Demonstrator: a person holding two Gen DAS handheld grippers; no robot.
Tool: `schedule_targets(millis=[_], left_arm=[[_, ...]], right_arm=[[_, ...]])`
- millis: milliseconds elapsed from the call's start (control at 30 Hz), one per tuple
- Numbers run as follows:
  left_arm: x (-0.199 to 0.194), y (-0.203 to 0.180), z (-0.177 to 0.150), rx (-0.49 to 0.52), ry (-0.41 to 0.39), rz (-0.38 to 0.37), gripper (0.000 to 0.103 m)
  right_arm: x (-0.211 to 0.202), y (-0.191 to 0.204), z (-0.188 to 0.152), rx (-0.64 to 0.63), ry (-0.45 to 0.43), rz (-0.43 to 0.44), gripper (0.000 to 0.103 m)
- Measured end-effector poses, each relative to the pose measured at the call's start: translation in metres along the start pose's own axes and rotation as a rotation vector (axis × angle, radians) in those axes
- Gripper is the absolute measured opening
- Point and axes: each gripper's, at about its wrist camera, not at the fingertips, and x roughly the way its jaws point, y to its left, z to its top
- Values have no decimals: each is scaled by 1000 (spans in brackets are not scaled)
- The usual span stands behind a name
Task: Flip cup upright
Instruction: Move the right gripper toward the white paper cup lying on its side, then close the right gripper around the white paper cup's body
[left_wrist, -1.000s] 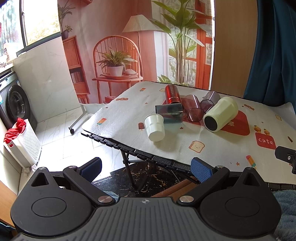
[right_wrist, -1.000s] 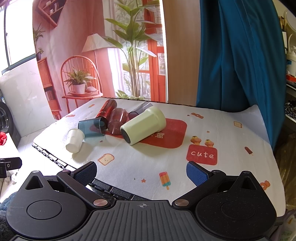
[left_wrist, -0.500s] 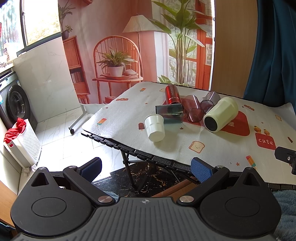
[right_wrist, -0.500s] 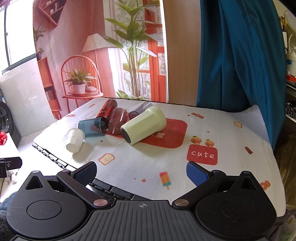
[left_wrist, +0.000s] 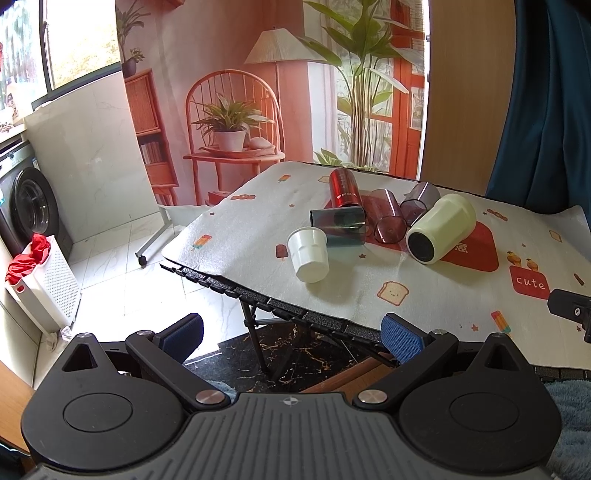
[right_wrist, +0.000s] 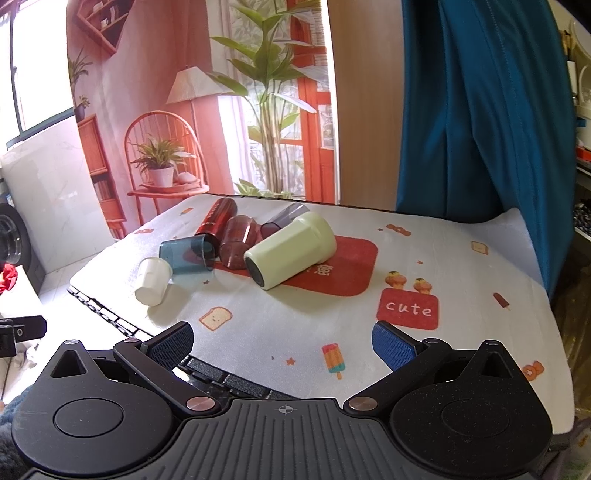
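Several cups lie on their sides on the patterned table: a small white cup (left_wrist: 308, 254) (right_wrist: 153, 280), a teal clear cup (left_wrist: 338, 226) (right_wrist: 186, 254), a red metallic cup (left_wrist: 343, 187) (right_wrist: 216, 220), a maroon clear cup (left_wrist: 384, 220) (right_wrist: 236, 242), a smoky grey cup (left_wrist: 419, 199) (right_wrist: 282, 218) and a large pale green cup (left_wrist: 441, 228) (right_wrist: 291, 249). My left gripper (left_wrist: 291, 334) is open and empty, off the table's near left edge. My right gripper (right_wrist: 282, 341) is open and empty above the table's front.
The table (right_wrist: 443, 266) has a black folding frame at its left edge (left_wrist: 258, 295). A white laundry basket (left_wrist: 44, 280) and a washing machine (left_wrist: 26, 206) stand at the left. A blue curtain (right_wrist: 487, 110) hangs at the right.
The left gripper's fingers have closed in slightly; the left pad moved inward. The right gripper and the cups have not visibly moved.
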Motion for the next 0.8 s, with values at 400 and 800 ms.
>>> schedule_targets(millis=[400, 800], left_arm=[[53, 46, 20, -88, 60, 106, 103], [108, 90, 16, -203, 164, 108, 103]], right_arm=[[76, 34, 40, -79, 10, 155, 100], [208, 109, 67, -98, 115, 322, 82]])
